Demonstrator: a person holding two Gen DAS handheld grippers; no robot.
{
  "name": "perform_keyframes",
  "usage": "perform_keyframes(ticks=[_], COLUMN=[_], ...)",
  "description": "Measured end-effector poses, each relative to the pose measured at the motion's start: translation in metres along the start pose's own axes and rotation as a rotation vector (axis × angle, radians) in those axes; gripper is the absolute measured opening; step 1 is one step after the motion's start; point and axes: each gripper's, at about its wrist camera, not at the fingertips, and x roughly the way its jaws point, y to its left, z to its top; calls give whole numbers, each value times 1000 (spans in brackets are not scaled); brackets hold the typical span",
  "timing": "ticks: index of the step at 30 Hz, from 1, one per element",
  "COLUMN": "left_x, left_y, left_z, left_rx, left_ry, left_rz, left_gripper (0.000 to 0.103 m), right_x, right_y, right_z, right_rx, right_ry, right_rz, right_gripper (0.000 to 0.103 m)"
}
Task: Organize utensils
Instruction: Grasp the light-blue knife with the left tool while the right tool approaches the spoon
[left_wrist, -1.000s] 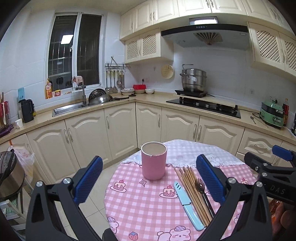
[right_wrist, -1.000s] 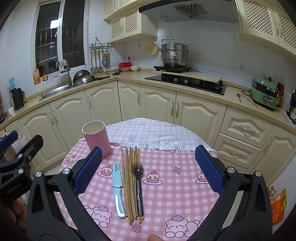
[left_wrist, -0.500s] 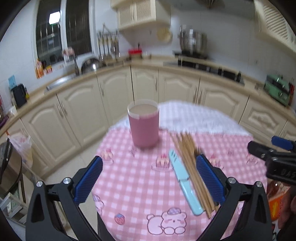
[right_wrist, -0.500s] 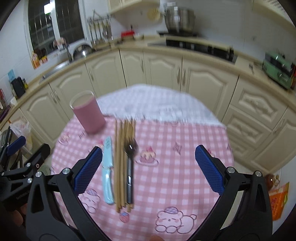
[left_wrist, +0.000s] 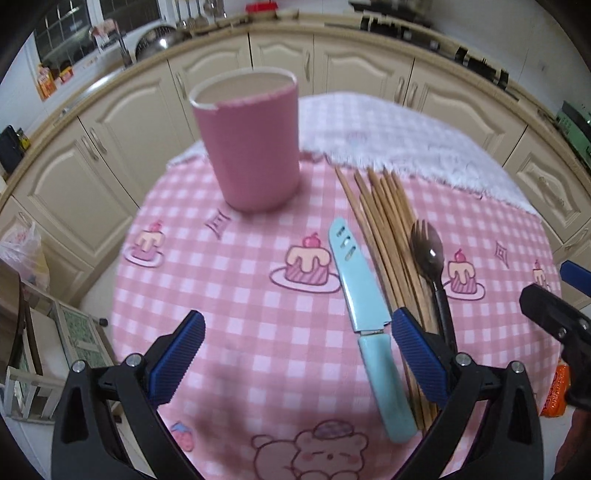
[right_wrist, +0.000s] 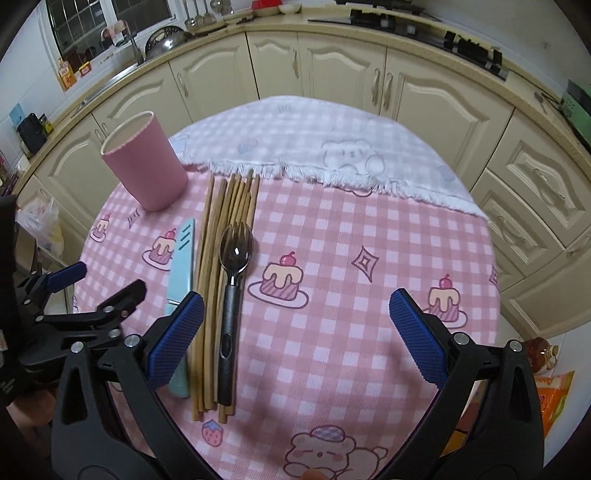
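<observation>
An empty pink cup (left_wrist: 251, 140) (right_wrist: 146, 162) stands upright at the far left of the round table. Beside it lie a light-blue knife (left_wrist: 364, 310) (right_wrist: 181, 266), a bundle of wooden chopsticks (left_wrist: 391, 236) (right_wrist: 221, 258) and a black-handled spork (left_wrist: 430, 258) (right_wrist: 232, 280), side by side. My left gripper (left_wrist: 295, 358) is open and empty above the near left of the table. My right gripper (right_wrist: 295, 332) is open and empty above the near middle, right of the utensils. Each gripper shows at the edge of the other's view.
The table wears a pink checked cloth (right_wrist: 332, 295) with a white cloth (right_wrist: 332, 147) at the far side. Cream kitchen cabinets (right_wrist: 332, 74) curve behind it. A plastic bag (left_wrist: 22, 254) and a rack stand on the floor at left, an orange packet (right_wrist: 554, 398) at right.
Both grippers have tilted down and moved closer to the table; the cup and utensils appear larger and nearer. Both stay open. Nothing on the table has moved.
</observation>
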Motion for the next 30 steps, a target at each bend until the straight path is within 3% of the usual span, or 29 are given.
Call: perform_keyframes(ticks=[10,15,18,23,26,30], left_x=[37,44,42,38,35,27], left_y=[-9,-11,-13,-24,-23,-8], left_z=[13,17,20,21,18,10], left_rx=[-30,-41,-37,13,32,44], left_ry=[104,125,132,113,113,118], left_rz=[29,0,-37,-94,-123,-158], left_gripper=[99,96,84,47,35,32], right_x=[21,26,28,34,36,41], right_y=[-13,-14,-16,-14,-8,4], right_z=[1,3,3,0,-1,-2], right_rx=[-2,-19,-18,-20,-26,-45], right_ry=[34,47,55,80,93,113], right_rz=[48,52,51,62,68,67], right_gripper=[98,98,98,98,98,98])
